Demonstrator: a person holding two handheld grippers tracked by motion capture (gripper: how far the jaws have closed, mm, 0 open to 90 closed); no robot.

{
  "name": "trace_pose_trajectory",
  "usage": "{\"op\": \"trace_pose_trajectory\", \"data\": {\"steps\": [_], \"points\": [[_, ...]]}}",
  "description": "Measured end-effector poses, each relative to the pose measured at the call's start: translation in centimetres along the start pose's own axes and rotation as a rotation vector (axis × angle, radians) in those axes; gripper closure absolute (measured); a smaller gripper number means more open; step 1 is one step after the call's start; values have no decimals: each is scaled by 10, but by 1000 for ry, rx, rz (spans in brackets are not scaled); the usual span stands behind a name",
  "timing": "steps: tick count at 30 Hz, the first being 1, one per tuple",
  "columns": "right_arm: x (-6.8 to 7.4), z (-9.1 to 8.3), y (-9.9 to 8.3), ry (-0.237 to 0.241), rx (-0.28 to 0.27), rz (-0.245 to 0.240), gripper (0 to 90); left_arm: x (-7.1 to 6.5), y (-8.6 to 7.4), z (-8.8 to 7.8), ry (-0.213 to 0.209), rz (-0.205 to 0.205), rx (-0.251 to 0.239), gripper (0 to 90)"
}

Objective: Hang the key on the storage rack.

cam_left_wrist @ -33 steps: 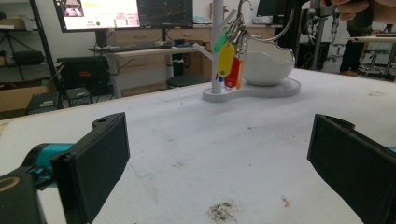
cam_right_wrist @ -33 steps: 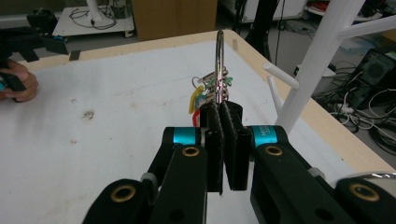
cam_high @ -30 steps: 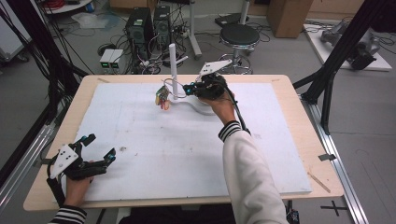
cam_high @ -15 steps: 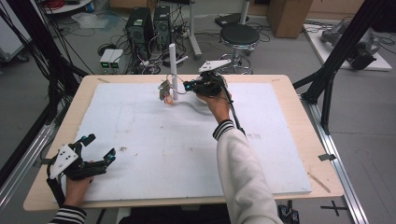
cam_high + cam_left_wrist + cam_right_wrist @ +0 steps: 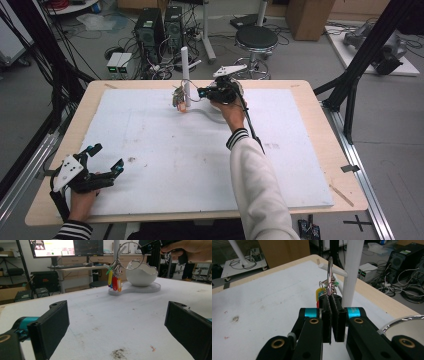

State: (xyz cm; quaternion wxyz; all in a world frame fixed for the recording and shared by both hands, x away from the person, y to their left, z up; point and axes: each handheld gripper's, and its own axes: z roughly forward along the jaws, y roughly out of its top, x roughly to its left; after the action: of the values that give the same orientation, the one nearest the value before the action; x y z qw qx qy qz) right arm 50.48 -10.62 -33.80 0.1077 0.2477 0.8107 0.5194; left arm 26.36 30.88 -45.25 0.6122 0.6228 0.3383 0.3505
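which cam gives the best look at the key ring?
Left gripper view: the key ring shows side-on as a full loop, with coloured tags hanging beside the white bowl. The right gripper view sees it edge-on, clamped in the right gripper by the peg. The high view shows it tiny.

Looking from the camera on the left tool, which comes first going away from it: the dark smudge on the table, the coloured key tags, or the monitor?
1. Dark smudge, on the white table surface just ahead of the left tool.
2. Coloured key tags, hanging mid-table beside the white bowl.
3. Monitor, on a desk beyond the table, upper left.
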Motion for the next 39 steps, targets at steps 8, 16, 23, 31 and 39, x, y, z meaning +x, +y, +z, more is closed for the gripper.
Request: {"op": "trace_pose_trajectory", "data": {"steps": [8,16,23,31,39], "points": [[-5,4,-4,-20,17,28,886,0,0,0,-1,-2,-3,61],[-5,8,-6,-31,19,44,880,0,0,0,-1,-2,-3,61],[-6,6,-5,-55,-17,36,833,0,0,0,-2,0,-3,61],[-8,-6,-2,-64,-13,24,789,0,0,-1,-1,1,-3,61],[-3,-24,-3,-54,-38,33,311,0,0,0,-1,-4,2,61]]}}
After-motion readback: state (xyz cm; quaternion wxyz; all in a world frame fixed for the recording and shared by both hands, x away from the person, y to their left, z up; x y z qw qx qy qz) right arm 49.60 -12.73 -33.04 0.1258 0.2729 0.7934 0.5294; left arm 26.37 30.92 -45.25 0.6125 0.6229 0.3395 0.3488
